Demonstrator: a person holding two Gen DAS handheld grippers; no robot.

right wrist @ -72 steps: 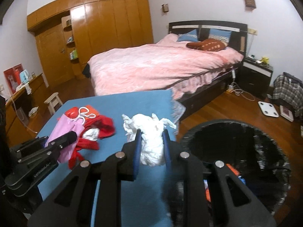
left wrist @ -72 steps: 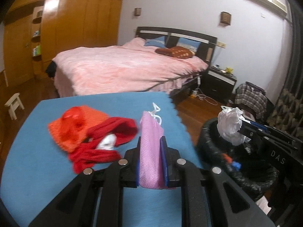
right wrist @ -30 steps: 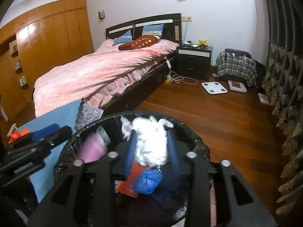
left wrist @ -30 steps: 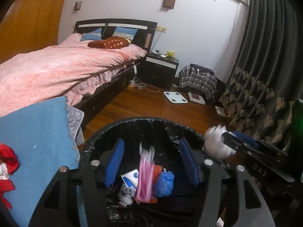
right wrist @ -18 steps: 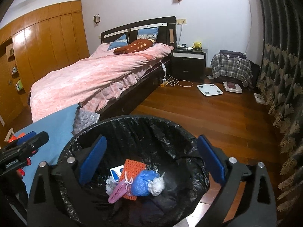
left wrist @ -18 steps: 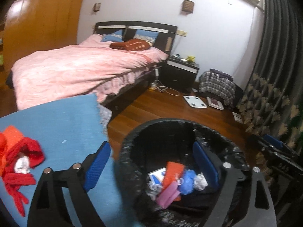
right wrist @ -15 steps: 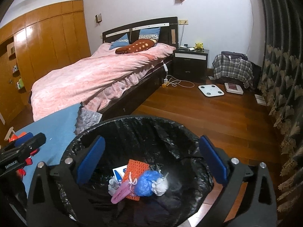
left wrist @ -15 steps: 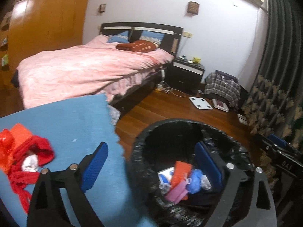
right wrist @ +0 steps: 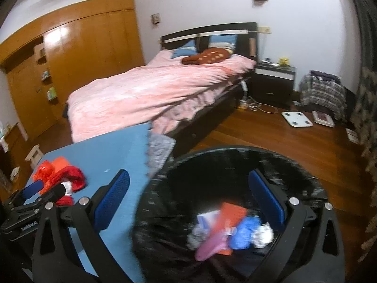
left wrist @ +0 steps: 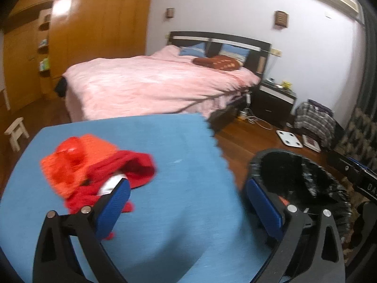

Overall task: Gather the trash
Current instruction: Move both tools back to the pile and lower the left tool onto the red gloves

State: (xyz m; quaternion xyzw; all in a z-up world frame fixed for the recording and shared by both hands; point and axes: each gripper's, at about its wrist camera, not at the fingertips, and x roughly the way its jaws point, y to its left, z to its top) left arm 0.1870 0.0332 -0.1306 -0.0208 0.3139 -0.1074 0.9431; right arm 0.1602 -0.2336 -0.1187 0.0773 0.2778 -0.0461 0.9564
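Observation:
A black-lined trash bin (right wrist: 235,155) stands beside the blue table (left wrist: 169,146). Inside it lie a pink mask (right wrist: 209,245), an orange piece, a blue wad and a white tissue (right wrist: 262,233). A heap of red and orange trash (left wrist: 89,167) with a white scrap lies on the table's left part; it also shows in the right wrist view (right wrist: 59,172). My left gripper (left wrist: 188,200) is open and empty above the table, the bin (left wrist: 297,172) to its right. My right gripper (right wrist: 188,193) is open and empty above the bin.
A bed with a pink cover (left wrist: 153,85) stands behind the table. A dark nightstand (left wrist: 275,101), a white scale (left wrist: 289,138) and a plaid bag (left wrist: 315,120) sit on the wooden floor. A small stool (left wrist: 15,132) stands at the left.
Both grippers let go of the pink mask and the white tissue over the bin, which now lie inside. Both have since swung left toward the table, open and empty.

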